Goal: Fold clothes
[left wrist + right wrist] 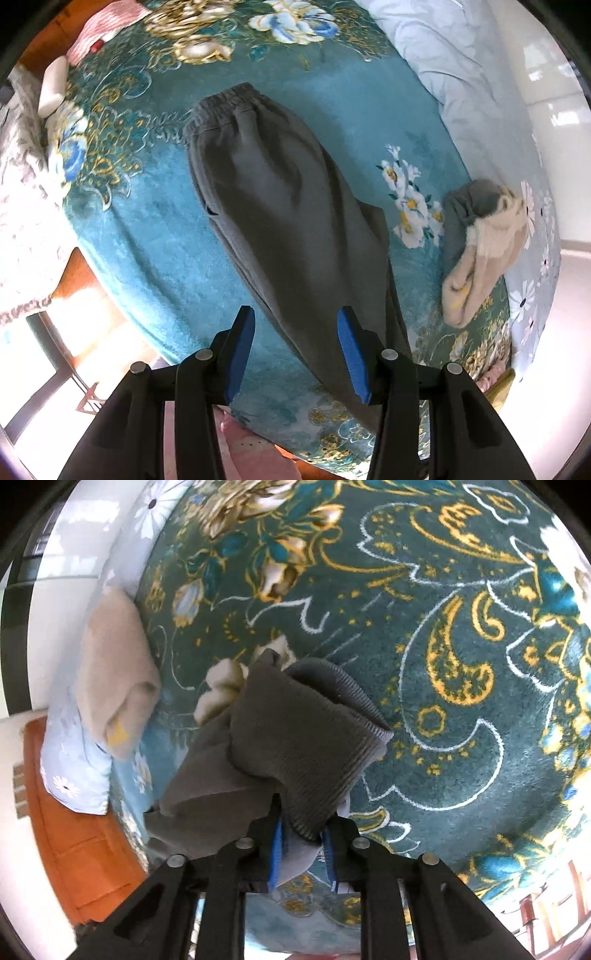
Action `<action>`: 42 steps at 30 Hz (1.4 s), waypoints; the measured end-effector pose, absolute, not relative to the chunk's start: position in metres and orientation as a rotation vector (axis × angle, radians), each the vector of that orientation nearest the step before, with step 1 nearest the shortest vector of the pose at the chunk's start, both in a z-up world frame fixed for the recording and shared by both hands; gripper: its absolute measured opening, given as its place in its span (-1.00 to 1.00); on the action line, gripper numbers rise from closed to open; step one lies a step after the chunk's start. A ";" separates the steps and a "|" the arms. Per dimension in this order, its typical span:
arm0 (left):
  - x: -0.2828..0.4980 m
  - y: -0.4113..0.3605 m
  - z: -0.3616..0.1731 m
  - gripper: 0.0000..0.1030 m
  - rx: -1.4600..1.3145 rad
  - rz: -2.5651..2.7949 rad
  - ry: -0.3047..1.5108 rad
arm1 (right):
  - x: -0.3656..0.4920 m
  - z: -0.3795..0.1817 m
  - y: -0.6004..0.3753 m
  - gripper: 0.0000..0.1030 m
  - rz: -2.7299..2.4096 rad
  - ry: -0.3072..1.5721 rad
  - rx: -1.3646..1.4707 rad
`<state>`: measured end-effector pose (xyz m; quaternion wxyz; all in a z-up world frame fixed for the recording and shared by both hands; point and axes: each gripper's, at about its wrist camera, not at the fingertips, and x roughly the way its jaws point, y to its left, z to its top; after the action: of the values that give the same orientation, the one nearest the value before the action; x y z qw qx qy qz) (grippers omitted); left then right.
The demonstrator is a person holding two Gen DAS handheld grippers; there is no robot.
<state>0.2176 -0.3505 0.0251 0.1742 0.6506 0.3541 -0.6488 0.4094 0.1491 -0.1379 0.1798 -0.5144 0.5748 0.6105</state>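
Grey sweatpants (288, 206) lie lengthwise on the teal floral blanket (147, 229), waistband far, legs running toward me. My left gripper (295, 325) is open and empty, hovering just above the lower legs. In the right wrist view my right gripper (301, 834) is shut on the ribbed grey cuff (306, 746) of the sweatpants and holds it lifted above the blanket (461, 646). A cream fleece lining (221, 686) shows behind the lifted cloth.
A bundled beige and grey garment (476, 243) lies at the bed's right side, also visible in the right wrist view (118, 672). A pale blue quilt (461, 62) lies at the back right. A white object (53, 86) and striped cloth (107, 29) are far left.
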 end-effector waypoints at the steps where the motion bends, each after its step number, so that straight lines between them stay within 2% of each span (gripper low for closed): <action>1: 0.219 -0.350 0.025 -0.08 1.842 -1.833 1.014 | 0.411 -0.140 0.151 -0.22 1.719 1.619 -1.459; 3: 0.220 -0.349 0.024 -0.08 1.842 -1.825 1.018 | 0.413 -0.144 0.154 0.06 1.706 1.609 -1.469; 5: 0.222 -0.346 0.026 -0.08 1.843 -1.830 1.012 | 0.415 -0.148 0.158 0.07 1.693 1.602 -1.478; 10: 0.227 -0.344 0.033 -0.08 1.829 -1.853 0.984 | 0.418 -0.159 0.161 0.07 1.662 1.731 -1.396; 18: 0.246 -0.346 0.040 -0.08 1.796 -1.846 0.983 | 0.406 -0.178 0.160 0.08 1.585 1.765 -1.389; 20: 0.251 -0.349 0.044 -0.08 1.786 -1.852 0.982 | 0.403 -0.178 0.160 0.03 1.583 1.759 -1.387; 24: 0.261 -0.360 0.048 -0.08 1.741 -1.836 1.020 | 0.397 -0.169 0.157 -0.30 1.617 1.738 -1.382; 27: 0.266 -0.369 0.048 -0.08 1.711 -1.822 1.066 | 0.388 -0.152 0.155 -0.42 1.684 1.699 -1.378; 31: 0.265 -0.380 0.041 -0.08 1.708 -1.809 1.113 | 0.367 -0.107 0.147 -0.44 1.863 1.562 -1.390; 38: 0.253 -0.403 0.020 -0.08 1.750 -1.792 1.185 | 0.294 -0.013 0.086 -0.44 2.246 1.070 -1.479; 42: 0.234 -0.430 0.020 -0.08 1.784 -1.866 1.146 | 0.257 0.023 0.021 -0.44 2.366 0.830 -1.530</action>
<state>0.2340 -0.4298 0.0196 0.1579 0.6238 0.4005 -0.6523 0.2572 0.0205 0.0228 0.1020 -0.5183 0.2813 0.8012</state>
